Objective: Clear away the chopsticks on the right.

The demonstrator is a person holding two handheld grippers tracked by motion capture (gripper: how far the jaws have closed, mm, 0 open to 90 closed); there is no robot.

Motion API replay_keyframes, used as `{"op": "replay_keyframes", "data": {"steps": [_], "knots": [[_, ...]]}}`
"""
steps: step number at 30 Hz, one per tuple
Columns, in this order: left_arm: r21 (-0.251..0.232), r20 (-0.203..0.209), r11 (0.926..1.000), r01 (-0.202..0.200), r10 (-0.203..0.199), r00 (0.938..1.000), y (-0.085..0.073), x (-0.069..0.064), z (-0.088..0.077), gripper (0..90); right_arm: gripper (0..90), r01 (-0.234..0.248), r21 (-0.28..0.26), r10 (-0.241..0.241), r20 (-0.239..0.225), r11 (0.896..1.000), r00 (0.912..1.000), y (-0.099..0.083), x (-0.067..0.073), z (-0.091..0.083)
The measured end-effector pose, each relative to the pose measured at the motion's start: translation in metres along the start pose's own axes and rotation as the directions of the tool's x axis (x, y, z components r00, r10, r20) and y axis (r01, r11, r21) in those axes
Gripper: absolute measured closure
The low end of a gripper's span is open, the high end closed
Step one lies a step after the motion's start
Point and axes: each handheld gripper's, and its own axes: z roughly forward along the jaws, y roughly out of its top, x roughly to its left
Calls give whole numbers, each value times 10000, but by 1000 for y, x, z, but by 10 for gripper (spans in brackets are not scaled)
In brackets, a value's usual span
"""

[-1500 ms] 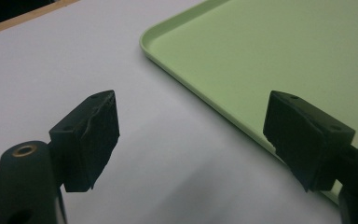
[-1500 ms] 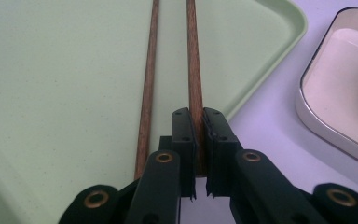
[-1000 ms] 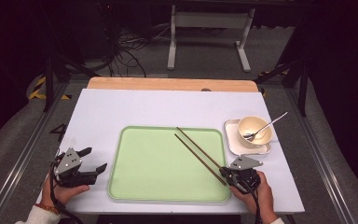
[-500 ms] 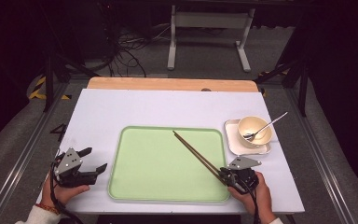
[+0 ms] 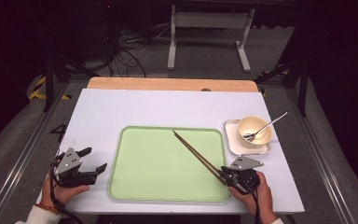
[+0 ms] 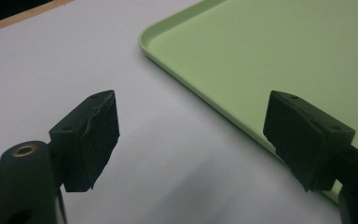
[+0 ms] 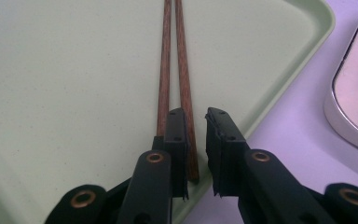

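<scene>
A pair of brown wooden chopsticks (image 5: pixel 198 154) lies side by side on the light green tray (image 5: pixel 158 163), slanting from its middle to its near right corner. My right gripper (image 5: pixel 224 177) sits at their near ends. In the right gripper view the chopsticks (image 7: pixel 182 70) run up from the right gripper (image 7: pixel 196 116). Its jaws have just been opening, and the stick ends lie in the narrow gap with daylight beside the right pad. My left gripper (image 5: pixel 95 158) rests on the white table left of the tray, open wide and empty (image 6: pixel 191 126), facing the tray's edge (image 6: pixel 261 56).
A cream bowl (image 5: pixel 254 128) with a metal spoon (image 5: pixel 265 127) stands on a white square plate (image 5: pixel 233 140) just right of the tray; the plate's rim (image 7: pixel 354 93) is close to my right gripper. A wooden strip (image 5: pixel 168 84) borders the table's far edge.
The chopsticks, spread apart a second ago, have come together and now lie flat on the tray. The right jaws have parted slightly. Both hands stayed in place.
</scene>
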Motion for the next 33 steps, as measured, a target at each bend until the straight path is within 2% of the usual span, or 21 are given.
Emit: {"op": "replay_keyframes", "data": {"steps": [20,33], "knots": [[17,14,10000,-34,34,10000,0,1,0,197,773,-16,-586,34,310,9983,9995,1,-7,-11],[39,-27,10000,-54,55,10000,0,0,0,197,686,149,-1109,-110,360,9937,9993,3,-11,-19]]}}
